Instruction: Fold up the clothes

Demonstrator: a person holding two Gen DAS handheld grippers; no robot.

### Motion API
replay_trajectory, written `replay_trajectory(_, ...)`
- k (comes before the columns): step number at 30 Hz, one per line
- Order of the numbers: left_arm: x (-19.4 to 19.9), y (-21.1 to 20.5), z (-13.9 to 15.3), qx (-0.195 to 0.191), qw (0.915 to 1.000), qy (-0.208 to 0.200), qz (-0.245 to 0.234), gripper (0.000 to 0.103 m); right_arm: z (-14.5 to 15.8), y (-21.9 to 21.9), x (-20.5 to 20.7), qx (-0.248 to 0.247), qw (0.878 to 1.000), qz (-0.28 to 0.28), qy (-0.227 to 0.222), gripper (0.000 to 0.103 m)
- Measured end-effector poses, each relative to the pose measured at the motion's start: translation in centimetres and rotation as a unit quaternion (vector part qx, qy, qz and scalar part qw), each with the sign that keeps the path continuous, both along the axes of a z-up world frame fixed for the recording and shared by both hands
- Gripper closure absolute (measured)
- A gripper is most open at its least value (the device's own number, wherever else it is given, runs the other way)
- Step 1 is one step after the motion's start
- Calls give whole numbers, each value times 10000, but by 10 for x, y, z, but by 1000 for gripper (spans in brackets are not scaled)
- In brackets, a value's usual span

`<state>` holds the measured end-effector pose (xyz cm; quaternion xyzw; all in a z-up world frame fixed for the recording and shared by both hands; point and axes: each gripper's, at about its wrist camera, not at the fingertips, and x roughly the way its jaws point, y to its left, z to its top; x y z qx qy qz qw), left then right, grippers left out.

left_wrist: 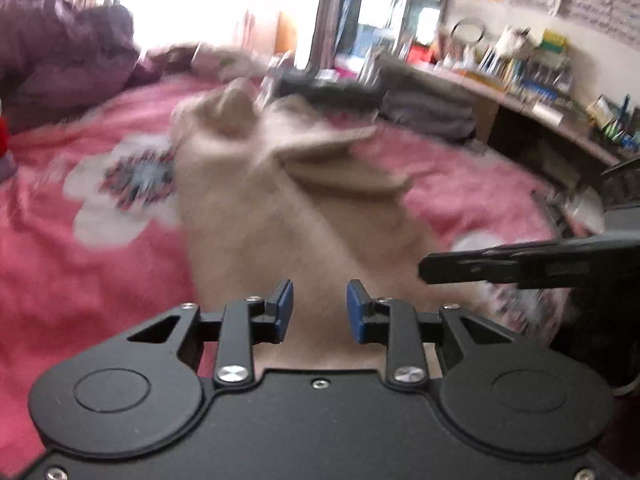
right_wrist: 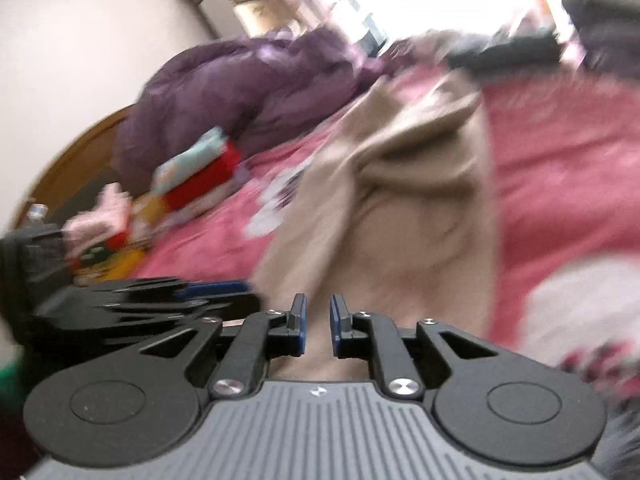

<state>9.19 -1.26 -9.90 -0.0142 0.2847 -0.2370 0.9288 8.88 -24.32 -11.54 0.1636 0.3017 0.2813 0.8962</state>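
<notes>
A beige garment (left_wrist: 280, 208) lies crumpled and stretched lengthwise on the pink flowered bedspread (left_wrist: 80, 280), with loose folds at its far end. My left gripper (left_wrist: 320, 308) hovers over the near end, open, its blue pads apart and nothing between them. My right gripper (left_wrist: 432, 270) reaches in from the right, seen side-on. In the right wrist view the beige garment (right_wrist: 420, 200) runs away from my right gripper (right_wrist: 318, 322), whose pads stand a narrow gap apart above the cloth. My left gripper (right_wrist: 240, 294) shows at the left. Both views are motion-blurred.
A purple quilt (right_wrist: 224, 80) is heaped at the head of the bed, beside a stack of folded clothes (right_wrist: 192, 172). Grey folded clothing (left_wrist: 428, 112) lies at the bed's far right edge. A cluttered desk (left_wrist: 520, 80) runs along the right wall.
</notes>
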Motion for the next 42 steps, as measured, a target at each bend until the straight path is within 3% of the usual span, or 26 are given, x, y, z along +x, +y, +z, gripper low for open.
replay_trajectory(3,3,-23,6,-121,9995,-116,-253,62,5,-10,1,-516,9982,-192,-217,80)
replay_trajectory(6,11,-53,4,46,9986,-124,-510,61,7,-14,-3,-1128,9923,-262,-446,75)
replay_trajectory(8,24,-68,1,237,9990,-40,-384,59,2,-15,-4,-1361,9893,-290,-440,71)
replay_trajectory(14,74,-92,0,1070,9942,-45,100,57,-13,-16,-1,-1581,9857,-477,-337,69)
replay_trajectory(19,114,-108,-1,1864,9817,-84,376,57,-21,-23,18,-1365,9887,-559,-265,69)
replay_trajectory(22,127,-88,16,1050,9939,320,30,56,-22,-27,27,-1254,9905,-519,-196,68)
replay_trajectory(24,135,-67,25,317,9980,510,191,56,-22,-30,31,-1181,9917,-482,-173,68)
replay_trajectory(26,141,-51,27,41,9972,551,502,56,-21,-32,35,-1107,9926,-463,-173,68)
replay_trajectory(28,141,-48,26,307,9961,262,786,56,-23,-34,39,-1014,9936,-489,-130,68)
replay_trajectory(30,134,-53,31,475,9962,-123,716,56,-24,-37,44,-915,9944,-532,-77,68)
replay_trajectory(32,131,-74,33,1061,9926,-445,387,56,-25,-38,46,-805,9951,-568,-12,68)
replay_trajectory(36,135,-118,24,2270,9701,-843,-189,56,-27,-36,51,-761,9955,-554,43,68)
replay_trajectory(39,140,-140,15,2884,9503,-1134,-311,56,-26,-34,52,-749,9957,-534,40,68)
replay_trajectory(40,140,-146,13,3044,9439,-1238,-324,56,-26,-34,52,-737,9958,-538,45,68)
replay_trajectory(42,145,-152,13,3081,9428,-1242,-290,69,-26,-34,53,-728,9958,-547,59,68)
